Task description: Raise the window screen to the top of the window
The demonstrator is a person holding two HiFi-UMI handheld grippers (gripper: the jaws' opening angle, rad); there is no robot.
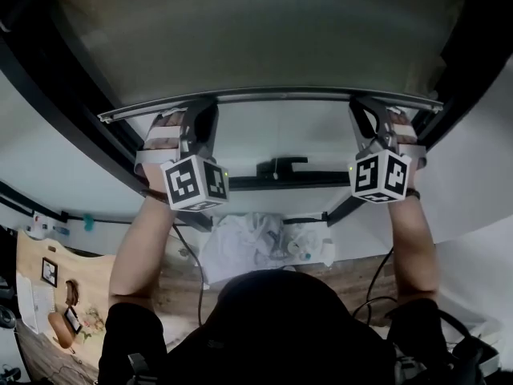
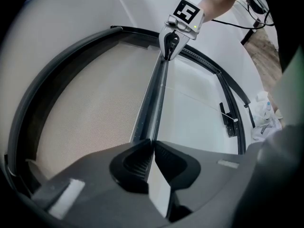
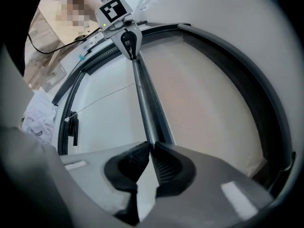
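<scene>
Both hand-held grippers are clamped on the bar [image 1: 272, 96] at the screen's edge. The left hand-held gripper [image 2: 153, 148] has its jaws drawn narrow, nearly together, with the bar's thin lip pinched between the ribbed pads. The right hand-held gripper [image 3: 151, 151] grips the same lip in the same way, near the bar's right end. The left one sits near the bar's left end, and the two are well apart.

The bar runs left to right across the window inside the dark frame [image 1: 48, 95]. The screen [image 1: 256, 30], a fine beige mesh, fills the opening on the far side of the bar. On the near side the opening is bare and bright, with a dark handle [image 1: 280, 167] on the frame's lower rail, between the two arms. Nearer still lies a crumpled white cloth [image 1: 240, 247].
</scene>
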